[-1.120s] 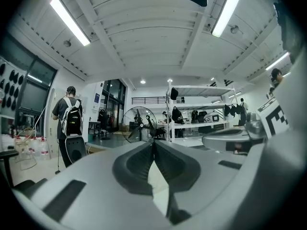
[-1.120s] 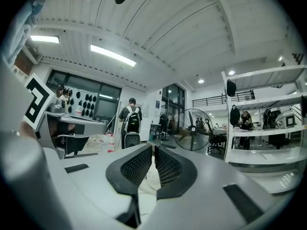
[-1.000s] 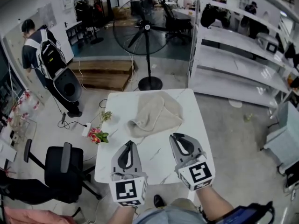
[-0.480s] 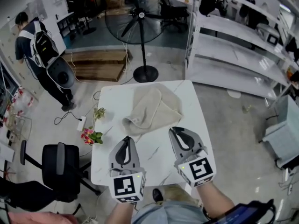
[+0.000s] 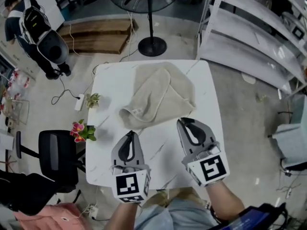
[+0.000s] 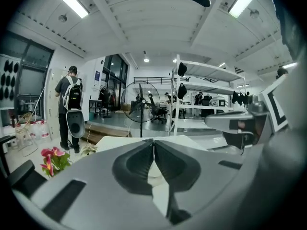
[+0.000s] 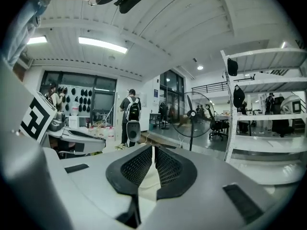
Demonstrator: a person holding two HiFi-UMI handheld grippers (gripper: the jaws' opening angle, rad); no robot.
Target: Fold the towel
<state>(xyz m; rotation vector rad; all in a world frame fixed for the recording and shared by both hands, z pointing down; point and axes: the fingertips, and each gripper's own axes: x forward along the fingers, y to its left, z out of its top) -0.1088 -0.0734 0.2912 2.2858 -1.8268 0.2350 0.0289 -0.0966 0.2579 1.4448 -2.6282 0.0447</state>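
Head view, looking steeply down on a white marble-patterned desk (image 5: 206,128). A cream towel (image 5: 158,95) lies rumpled on the middle and far part of the desk, one side flapped over itself, its near left corner bunched into a small lump.

Two hand-held grippers reach in from the near edge, each with a marker cube at its back. The left hand-held gripper (image 5: 129,134) points at the bunched corner, its tips near that corner and short of it. The right hand-held gripper (image 5: 184,121) points at the towel's near edge, its tips just beside the cloth toward the right. Neither can be seen touching the towel, which lies wholly beyond both.

The left gripper view shows the left hand-held gripper (image 6: 154,143) with its dark pads pressed together and nothing between them. The right gripper view shows the right hand-held gripper (image 7: 153,150) with its textured pads all but touching, only a thin slit between them, and nothing held.

On the floor left of the desk are pink flowers (image 5: 80,131) and a black office chair (image 5: 56,157). Beyond the desk stands the round base of a pedestal fan (image 5: 152,46). A person with a backpack (image 5: 33,25) stands at far left, and white shelving (image 5: 249,37) runs along the right.
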